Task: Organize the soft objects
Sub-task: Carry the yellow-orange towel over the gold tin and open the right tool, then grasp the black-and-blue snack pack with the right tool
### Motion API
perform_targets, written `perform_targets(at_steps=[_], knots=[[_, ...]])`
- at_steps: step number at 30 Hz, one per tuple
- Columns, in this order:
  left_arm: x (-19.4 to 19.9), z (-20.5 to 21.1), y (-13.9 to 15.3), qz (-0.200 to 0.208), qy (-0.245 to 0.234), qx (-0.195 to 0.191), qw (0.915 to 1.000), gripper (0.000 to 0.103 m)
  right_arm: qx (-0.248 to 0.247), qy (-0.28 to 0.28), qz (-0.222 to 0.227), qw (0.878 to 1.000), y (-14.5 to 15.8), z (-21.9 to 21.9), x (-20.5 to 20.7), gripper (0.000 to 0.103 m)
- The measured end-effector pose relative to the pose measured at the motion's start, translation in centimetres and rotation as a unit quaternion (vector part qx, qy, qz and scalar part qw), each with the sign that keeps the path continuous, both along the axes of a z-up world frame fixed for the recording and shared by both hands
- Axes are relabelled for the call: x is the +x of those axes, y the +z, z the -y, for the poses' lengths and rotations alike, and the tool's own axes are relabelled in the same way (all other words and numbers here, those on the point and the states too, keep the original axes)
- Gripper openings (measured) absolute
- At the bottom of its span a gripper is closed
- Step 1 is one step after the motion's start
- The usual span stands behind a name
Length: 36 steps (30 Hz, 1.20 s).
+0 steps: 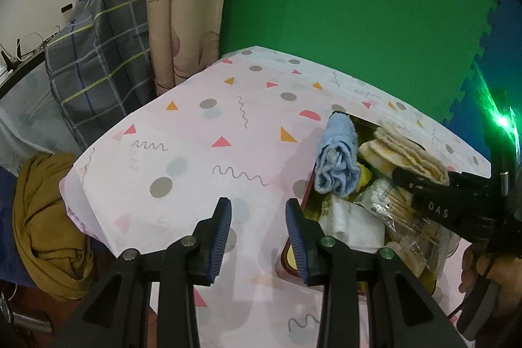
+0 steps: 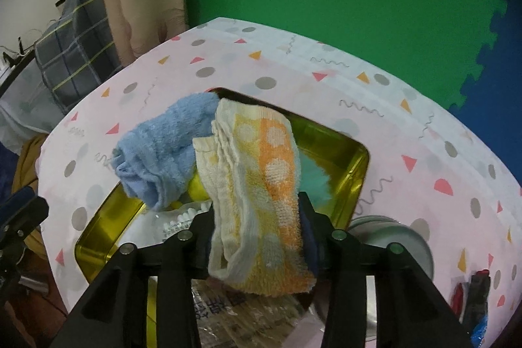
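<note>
Two grippers over a patterned tablecloth (image 1: 195,132). Left gripper (image 1: 258,227): jaws apart, nothing between them, poised above bare cloth just left of the tin (image 2: 342,152). Right gripper (image 2: 261,237): folded yellow-orange towel (image 2: 261,185) between its fingers, hanging over the tin; whether the pads still press it, not clear. Blue towel (image 2: 163,152): rolled, lying across the tin's left rim, touching the yellow-orange towel. Bag of cotton swabs (image 1: 398,211) and white cloth (image 1: 352,224) inside the tin.
</note>
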<state>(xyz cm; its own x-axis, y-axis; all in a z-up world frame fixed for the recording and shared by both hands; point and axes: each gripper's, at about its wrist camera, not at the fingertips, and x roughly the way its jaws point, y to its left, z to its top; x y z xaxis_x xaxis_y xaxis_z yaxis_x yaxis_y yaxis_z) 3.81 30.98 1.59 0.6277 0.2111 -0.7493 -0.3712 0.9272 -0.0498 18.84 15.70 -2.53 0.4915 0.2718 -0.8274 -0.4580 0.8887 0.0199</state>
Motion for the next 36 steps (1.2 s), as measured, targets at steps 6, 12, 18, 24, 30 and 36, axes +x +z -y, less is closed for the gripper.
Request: perform_targets(at_steps=[6,12,18,24,30,36], knots=[[0.0,0.1,-0.2,-0.002,-0.001,0.0,1.0,0.035,0.003,0.008,0.013,1.0,0.8,-0.4,-1.0,0.068],[0.0,0.4,-0.4,-0.005,-0.005,0.001,1.0,0.035,-0.009,0.022,0.039,0.999,1.9,-0.5,-2.6,0.077],[0.3,0.8,-0.6,-0.009,-0.008,0.009,0.9999,0.035,0.002,0.026,0.044,0.999,2.8,0.7,-4.3,0.077],[0.4,1.1,-0.7,-0.011,-0.008,0.019,0.9997,0.035,0.033,0.014,0.046,0.998,3.9,3.3,-6.6,0.078],[0.5,1.7,-0.9,-0.016,-0.012,0.035,0.9992,0.035,0.051,-0.015,0.053,0.997,4.4,7.6,-8.8,0.078],[0.6,2.5,-1.0,-0.018,-0.021,0.05,0.9984,0.035,0.038,-0.077,0.056,0.995,4.0,14.6,-9.4,0.078]])
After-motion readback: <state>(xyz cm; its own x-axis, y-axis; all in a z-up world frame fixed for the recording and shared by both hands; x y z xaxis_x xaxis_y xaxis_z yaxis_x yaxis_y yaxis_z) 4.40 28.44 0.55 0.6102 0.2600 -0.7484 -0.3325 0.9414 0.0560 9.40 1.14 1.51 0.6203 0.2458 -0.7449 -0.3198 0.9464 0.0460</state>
